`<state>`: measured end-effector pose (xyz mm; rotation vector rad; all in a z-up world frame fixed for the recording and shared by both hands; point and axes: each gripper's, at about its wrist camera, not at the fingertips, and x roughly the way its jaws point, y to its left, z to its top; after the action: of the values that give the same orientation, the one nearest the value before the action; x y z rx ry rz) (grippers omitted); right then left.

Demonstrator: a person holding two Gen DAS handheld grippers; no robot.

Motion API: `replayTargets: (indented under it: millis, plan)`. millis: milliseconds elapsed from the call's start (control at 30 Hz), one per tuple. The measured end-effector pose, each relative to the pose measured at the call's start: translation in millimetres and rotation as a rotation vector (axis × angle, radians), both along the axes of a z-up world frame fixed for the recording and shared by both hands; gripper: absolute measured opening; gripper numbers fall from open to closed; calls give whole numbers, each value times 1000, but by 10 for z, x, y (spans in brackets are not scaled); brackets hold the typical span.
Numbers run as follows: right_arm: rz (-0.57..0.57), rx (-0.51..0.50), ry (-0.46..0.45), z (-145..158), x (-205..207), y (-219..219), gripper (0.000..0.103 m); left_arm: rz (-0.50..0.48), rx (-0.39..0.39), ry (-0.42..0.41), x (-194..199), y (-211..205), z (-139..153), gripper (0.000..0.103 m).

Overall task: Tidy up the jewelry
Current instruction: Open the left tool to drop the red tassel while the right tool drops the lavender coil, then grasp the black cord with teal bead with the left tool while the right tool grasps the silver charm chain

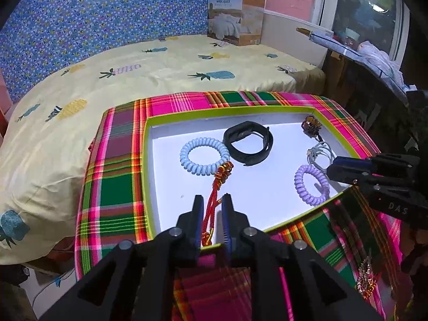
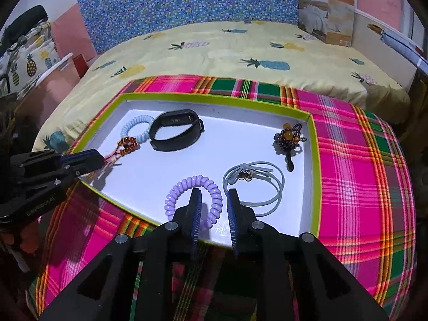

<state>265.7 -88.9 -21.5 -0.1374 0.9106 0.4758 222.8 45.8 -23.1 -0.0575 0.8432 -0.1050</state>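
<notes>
Left wrist view: the left gripper (image 1: 212,208) sits at 6 o'clock over the near rim of the tray (image 1: 230,109), its jaws spread, with the red cord charm (image 1: 218,187) lying loose between them; whether the pads touch the cord cannot be told. The cord's beaded knot touches the pale blue coil band (image 1: 204,158) at 12 o'clock of the gripper. The black wristband (image 1: 248,142) lies just beside that coil, toward 1 o'clock. The purple coil band (image 1: 311,185) lies at 3 o'clock, with the right gripper (image 1: 334,169) at its far edge. Right wrist view: the right gripper (image 2: 214,200) is released, jaws apart, straddling the right side of the purple coil band (image 2: 193,200). The grey elastic loops (image 2: 254,187) lie at 1 o'clock, the brown bead charm (image 2: 290,139) beyond them. The left gripper (image 2: 103,157) enters at 9 o'clock over the red cord charm (image 2: 125,147). The tray rests on a plaid cloth (image 2: 355,160).
</notes>
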Motion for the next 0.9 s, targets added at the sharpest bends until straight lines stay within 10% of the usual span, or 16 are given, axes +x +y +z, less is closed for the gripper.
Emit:
replayTargets:
  millis: [900]
  plan:
    - [-25,106,-105,485,-1468,-495,20,13,-21,-97,-1307,-181,459,23]
